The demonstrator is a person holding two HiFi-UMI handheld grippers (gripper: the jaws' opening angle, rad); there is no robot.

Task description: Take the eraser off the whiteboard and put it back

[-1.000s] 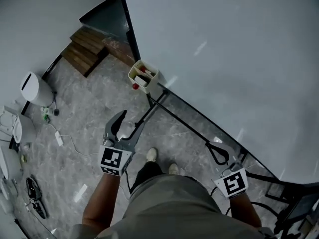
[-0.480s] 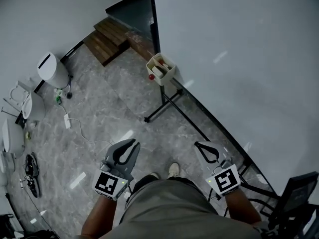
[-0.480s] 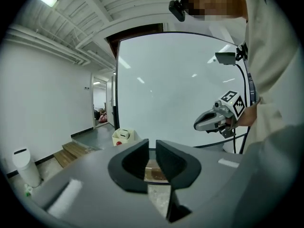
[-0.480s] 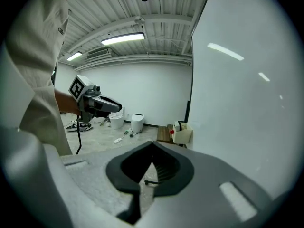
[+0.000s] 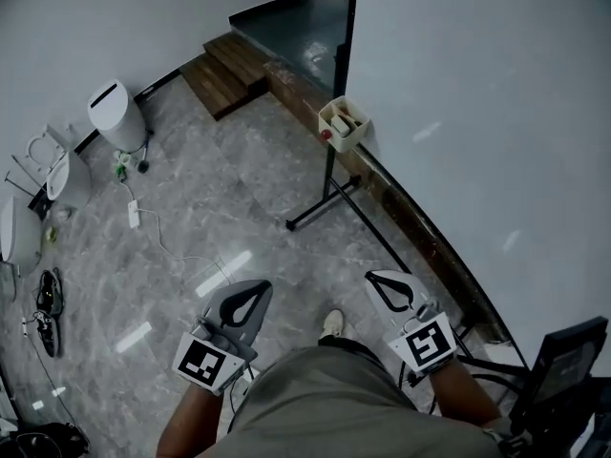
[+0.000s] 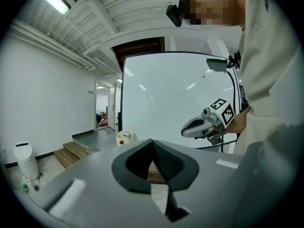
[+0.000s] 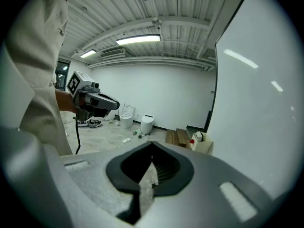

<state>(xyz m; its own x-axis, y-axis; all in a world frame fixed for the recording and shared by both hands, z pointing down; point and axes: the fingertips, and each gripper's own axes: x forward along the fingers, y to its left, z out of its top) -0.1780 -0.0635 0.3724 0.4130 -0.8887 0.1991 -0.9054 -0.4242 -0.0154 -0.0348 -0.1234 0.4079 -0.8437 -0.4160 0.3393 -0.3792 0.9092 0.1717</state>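
Observation:
The whiteboard [image 5: 496,93] fills the right side of the head view. A cream holder box [image 5: 345,122] with a red knob hangs at its lower left corner; I cannot make out an eraser on the board or in the box. My left gripper [image 5: 256,289] is held close to my body over the floor, its jaws just closed, with nothing between them. My right gripper [image 5: 374,280] is beside it, shut and empty. The left gripper view looks past its own jaws [image 6: 152,141] to the box [image 6: 124,137] and the right gripper [image 6: 184,128]. The right gripper view shows the box [image 7: 202,141] and the left gripper [image 7: 115,106].
The board's black stand foot [image 5: 325,203] reaches onto the marble floor. Wooden steps [image 5: 229,60] lie at the back, a white bin [image 5: 116,113] and cables at left, shoes [image 5: 46,299] by the left edge. Black equipment [image 5: 573,370] stands at lower right.
The left gripper's jaws went from wide open to shut, empty. Both grippers drew back from the board toward my body, and the holder box now sits farther away.

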